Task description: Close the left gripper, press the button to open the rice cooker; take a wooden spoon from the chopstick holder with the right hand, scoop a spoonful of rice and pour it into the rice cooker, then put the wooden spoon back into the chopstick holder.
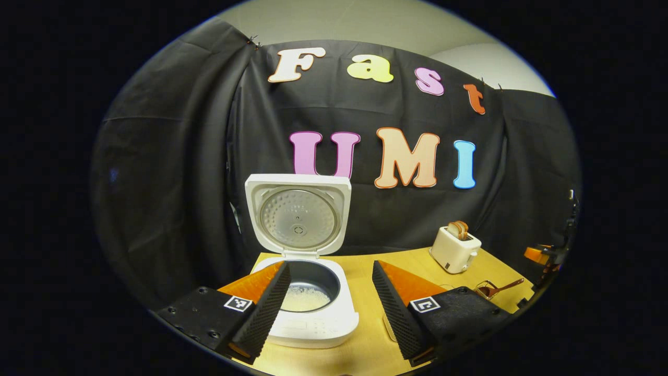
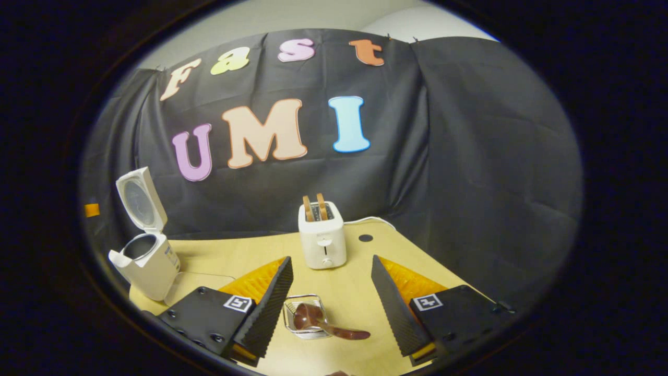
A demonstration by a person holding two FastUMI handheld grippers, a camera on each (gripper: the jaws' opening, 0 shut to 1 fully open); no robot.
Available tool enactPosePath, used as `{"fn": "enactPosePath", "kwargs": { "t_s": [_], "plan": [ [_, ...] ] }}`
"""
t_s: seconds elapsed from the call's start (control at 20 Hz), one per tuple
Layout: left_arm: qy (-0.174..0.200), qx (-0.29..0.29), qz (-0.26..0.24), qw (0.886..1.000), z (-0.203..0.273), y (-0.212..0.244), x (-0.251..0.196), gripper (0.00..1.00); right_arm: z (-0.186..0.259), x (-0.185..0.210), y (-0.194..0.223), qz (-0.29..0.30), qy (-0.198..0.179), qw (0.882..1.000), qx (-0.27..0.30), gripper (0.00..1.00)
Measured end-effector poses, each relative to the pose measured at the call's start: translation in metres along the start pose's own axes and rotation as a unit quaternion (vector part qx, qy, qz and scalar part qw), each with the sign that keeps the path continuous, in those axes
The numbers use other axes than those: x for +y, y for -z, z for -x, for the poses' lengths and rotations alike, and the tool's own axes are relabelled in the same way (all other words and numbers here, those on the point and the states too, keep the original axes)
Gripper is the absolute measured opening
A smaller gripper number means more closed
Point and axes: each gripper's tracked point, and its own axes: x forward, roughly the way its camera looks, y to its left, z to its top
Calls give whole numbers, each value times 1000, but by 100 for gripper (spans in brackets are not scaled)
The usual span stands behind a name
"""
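The white rice cooker (image 1: 313,318) stands open with its lid (image 1: 298,211) upright, and white rice lies in the pot (image 1: 308,297). My left gripper (image 1: 331,265) hangs open just in front of the cooker, its fingers either side of the pot, holding nothing. In the right gripper view the cooker (image 2: 148,261) stands at the far left. A wire chopstick holder (image 2: 292,309) lies low between the open fingers of my right gripper (image 2: 331,259). The wooden spoon (image 2: 313,318) rests in the holder with its handle sticking out to the right. From the left gripper the spoon (image 1: 503,287) shows at the right.
A white toaster (image 2: 322,237) with two slices of bread stands behind the holder, also toaster (image 1: 455,248). A clear flat tray (image 2: 201,284) lies beside the cooker. A white cable (image 2: 373,220) runs along the table's back edge. The wooden table (image 2: 250,250) ends near the black cloth.
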Motion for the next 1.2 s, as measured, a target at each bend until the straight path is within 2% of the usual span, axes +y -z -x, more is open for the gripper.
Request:
{"fn": "enactPosePath", "kwargs": {
  "t_s": [0.25, 0.3, 0.4, 0.45, 0.55, 0.7, 0.75, 0.8, 1.0, 1.2],
  "plan": [
    [-5, -18, 8, 1000, -21, -28, 21, 94, 33, 26, -19, -1, -15, 1000, -17, 96],
    [-7, -23, 3, 1000, -27, -35, 26, 89, 41, 33, -21, -1, -18, 1000, -19, 96],
    [-5, -29, -4, 1000, -42, -49, 34, 89, 51, 48, -25, 2, -20, 1000, -21, 96],
    [-2, -30, -1, 1000, -50, -56, 39, 93, 56, 55, -28, 0, -21, 999, -24, 95],
    [5, -36, 14, 999, -68, -71, 46, 93, 67, 65, -28, -2, -20, 1000, -24, 95],
    [2, -48, 27, 998, -100, -96, 61, 93, 80, 67, -25, 10, -4, 1000, -19, 95],
    [-2, -48, 27, 998, -110, -103, 67, 89, 86, 67, -26, 9, 2, 1000, -20, 95],
    [-6, -46, 26, 999, -121, -110, 72, 93, 91, 67, -26, 6, 7, 1000, -21, 96],
    [-18, -45, 26, 998, -161, -137, 92, 92, 107, 60, -22, 4, 35, 999, -21, 96],
    [-20, -43, 5, 999, -201, -149, 102, 92, 123, 55, -19, 0, 58, 998, -21, 96]
  ]
}}
